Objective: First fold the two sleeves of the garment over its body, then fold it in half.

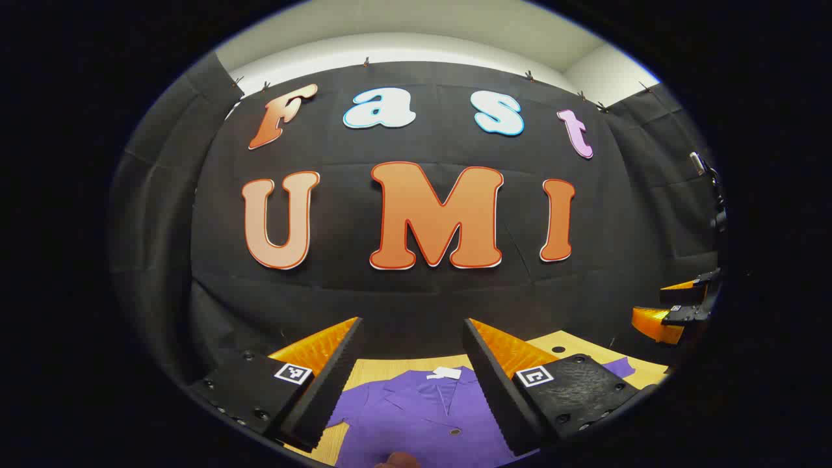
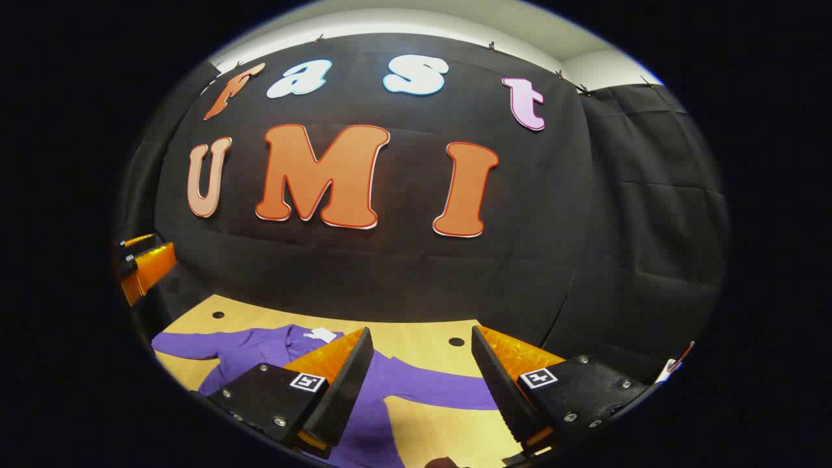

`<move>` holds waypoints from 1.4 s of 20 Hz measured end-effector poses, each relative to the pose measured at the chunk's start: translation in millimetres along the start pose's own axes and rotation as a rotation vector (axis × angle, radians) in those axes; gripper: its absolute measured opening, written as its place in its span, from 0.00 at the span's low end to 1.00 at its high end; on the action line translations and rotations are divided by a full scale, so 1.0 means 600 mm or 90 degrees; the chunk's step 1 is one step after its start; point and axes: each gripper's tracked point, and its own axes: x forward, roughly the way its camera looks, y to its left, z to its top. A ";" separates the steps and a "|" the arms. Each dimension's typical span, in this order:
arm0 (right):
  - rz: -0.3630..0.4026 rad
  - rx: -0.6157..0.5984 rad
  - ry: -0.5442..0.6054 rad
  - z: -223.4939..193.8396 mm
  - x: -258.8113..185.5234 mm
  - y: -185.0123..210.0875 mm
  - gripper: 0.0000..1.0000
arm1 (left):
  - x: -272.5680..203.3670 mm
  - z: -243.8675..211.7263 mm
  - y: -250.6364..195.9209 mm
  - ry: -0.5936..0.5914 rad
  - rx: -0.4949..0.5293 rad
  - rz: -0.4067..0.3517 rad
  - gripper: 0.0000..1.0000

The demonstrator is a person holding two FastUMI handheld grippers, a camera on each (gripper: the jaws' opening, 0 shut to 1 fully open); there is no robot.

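A purple shirt (image 1: 422,416) lies flat on the wooden table (image 1: 383,369), collar and white neck tag (image 1: 444,373) toward the back wall. My left gripper (image 1: 411,390) hovers open above the collar and chest, nothing between its fingers. In the right gripper view the same purple shirt (image 2: 260,348) spreads out with one sleeve (image 2: 429,387) reaching right and the other sleeve (image 2: 182,342) reaching left. My right gripper (image 2: 421,383) hangs open above the right sleeve, holding nothing. The right gripper (image 1: 676,311) also appears at the far right of the left gripper view, and the left gripper (image 2: 144,263) at the left edge of the right one.
The table (image 2: 429,344) has small dark holes (image 2: 456,341) near its back edge. Black cloth walls close in behind and on both sides. A bit of a hand (image 1: 396,461) peeks in at the bottom of the left gripper view.
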 end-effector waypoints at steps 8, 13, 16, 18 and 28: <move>0.031 0.003 -0.019 0.010 0.016 0.011 0.93 | 0.003 0.005 -0.024 -0.009 0.014 0.024 0.98; 0.062 -0.011 -0.028 0.010 0.022 0.028 0.93 | 0.008 0.000 -0.028 -0.008 0.022 0.033 0.95; 0.021 0.016 0.039 -0.041 0.046 -0.014 0.93 | 0.009 0.000 -0.025 -0.007 0.029 0.038 0.98; -0.022 0.042 0.087 -0.090 0.067 -0.073 0.93 | 0.007 -0.003 -0.020 -0.004 0.033 0.044 0.98; -0.119 0.048 0.252 -0.249 0.160 -0.230 0.94 | -0.002 -0.009 0.010 0.021 0.046 0.118 0.97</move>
